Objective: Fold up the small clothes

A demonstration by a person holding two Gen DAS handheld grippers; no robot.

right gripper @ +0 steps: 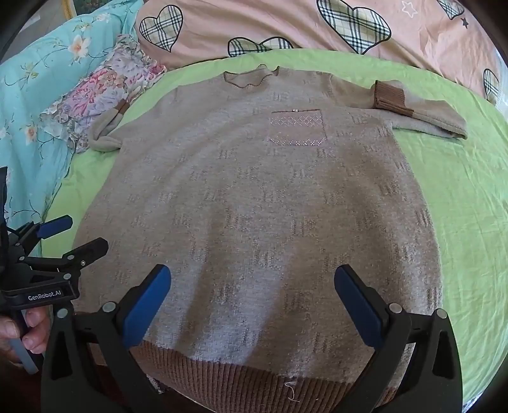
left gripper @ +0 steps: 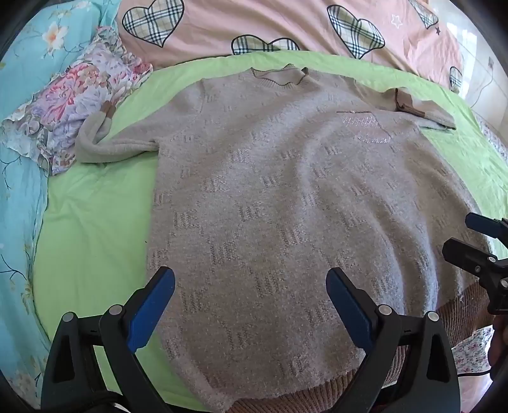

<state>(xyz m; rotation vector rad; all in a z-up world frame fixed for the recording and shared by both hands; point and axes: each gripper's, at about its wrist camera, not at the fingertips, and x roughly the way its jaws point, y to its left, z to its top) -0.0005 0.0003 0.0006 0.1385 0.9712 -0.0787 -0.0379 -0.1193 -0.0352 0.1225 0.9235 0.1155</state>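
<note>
A beige sweater (left gripper: 285, 197) lies flat, front up, on a green sheet (left gripper: 89, 228), filling the centre of both views; its neckline sits toward the top of the frame and its brown ribbed hem (right gripper: 254, 378) toward the bottom. A sparkly pocket (right gripper: 297, 128) shows on the chest, upper centre in the right wrist view. One sleeve (left gripper: 108, 139) extends to the upper left, bent back on itself, its end touching a floral cloth (left gripper: 76, 95). The other sleeve (right gripper: 422, 114) lies at the upper right, folded so that its brown cuff (right gripper: 389, 98) rests near the shoulder. The left gripper (left gripper: 250, 286) hovers over the lower left part of the sweater, its blue-padded fingers (left gripper: 152, 308) spread wide and holding nothing. The right gripper (right gripper: 252, 282) hovers over the lower part near the hem, its fingers (right gripper: 358, 305) likewise spread wide and empty. Whether either pair touches the fabric cannot be determined. In the right wrist view the left gripper appears at the left edge, with a hand (right gripper: 22, 330) on its handle. A teal floral bedcover (left gripper: 19, 159) lies along the left of the frame. A pink quilt (left gripper: 285, 22) with plaid hearts runs across the top.
</note>
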